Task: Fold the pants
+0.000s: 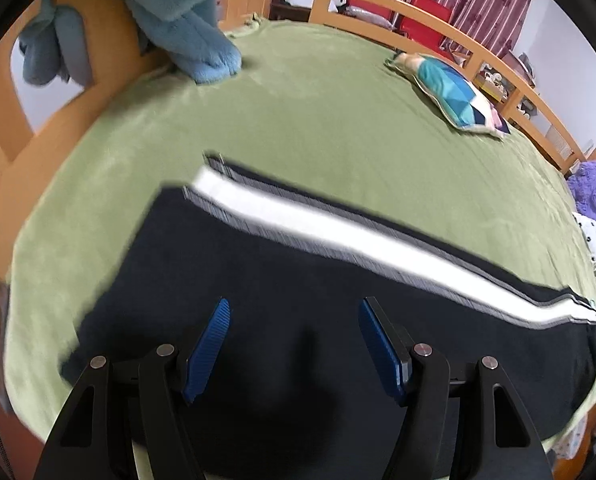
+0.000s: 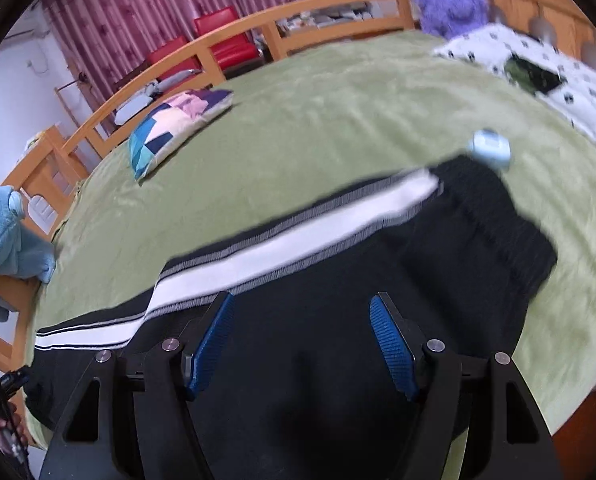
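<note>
Black pants with a white and grey side stripe lie flat on the green bed cover. My left gripper is open and empty above the leg end of the pants. In the right wrist view the same pants show their elastic waistband at the right. My right gripper is open and empty above the pants near the waist end. Both views are motion-blurred.
A blue plush toy sits at the wooden bed rail. A patchwork cushion lies on the far side. A purple plush, a white spotted pillow and a small light-blue object lie by the waistband.
</note>
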Available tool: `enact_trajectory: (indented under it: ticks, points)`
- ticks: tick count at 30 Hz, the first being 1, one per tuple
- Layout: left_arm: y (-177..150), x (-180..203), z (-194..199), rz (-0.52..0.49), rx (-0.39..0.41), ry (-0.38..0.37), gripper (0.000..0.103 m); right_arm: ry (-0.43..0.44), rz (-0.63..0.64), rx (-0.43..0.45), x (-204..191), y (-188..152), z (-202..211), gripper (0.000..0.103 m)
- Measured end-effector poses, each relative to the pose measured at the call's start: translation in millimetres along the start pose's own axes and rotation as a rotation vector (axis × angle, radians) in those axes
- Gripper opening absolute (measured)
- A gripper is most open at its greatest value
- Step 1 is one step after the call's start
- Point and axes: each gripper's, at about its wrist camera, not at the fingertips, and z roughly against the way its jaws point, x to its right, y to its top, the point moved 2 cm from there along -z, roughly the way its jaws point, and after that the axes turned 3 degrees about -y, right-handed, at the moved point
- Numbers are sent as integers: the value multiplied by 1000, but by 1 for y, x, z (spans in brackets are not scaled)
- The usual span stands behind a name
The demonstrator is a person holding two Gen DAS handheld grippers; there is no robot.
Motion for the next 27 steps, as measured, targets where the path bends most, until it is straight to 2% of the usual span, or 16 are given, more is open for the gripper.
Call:
enact_trajectory:
  ticks: [4, 6, 8, 11, 13, 17, 19, 20, 21, 25, 27]
  points:
    - [38, -21, -17, -23, 29, 40, 64, -58, -50, -19, 3, -26, 3, 70]
    - [51, -41, -25, 7, 36, 40, 63, -83, -73, -26, 7, -34, 5, 70]
    - [56, -56, -38, 32, 15, 14, 62, -109, -102, -32, 11, -44, 9, 70]
    - [61, -67, -57, 32, -11, -17, 54, -130, -141, -38, 14, -53, 11, 70]
    - [65, -69, -70, 35, -28, -31, 54, -132, -166, -43, 14, -56, 10, 70]
    - [65, -68, -93, 32, -76, -3, 52, -143, -156, -60, -1, -65, 10, 70]
    - [63, -70, -93, 34, -73, 7, 45, -154, -132, -58, -10, -68, 12, 70]
    - [62, -69, -91, 23, -65, 34, 26, -156, -122, -57, -15, -69, 14, 70]
    - [61, -69, -89, 5, -62, 44, 19, -153, -119, -55, -19, -70, 15, 70]
    - [60, -81, -57, 35, 0, -61, 13, -125, -120, -45, -30, -72, 20, 70]
    - [57, -90, -36, 56, 43, -64, 13, -111, -116, -38, -34, -72, 23, 70]
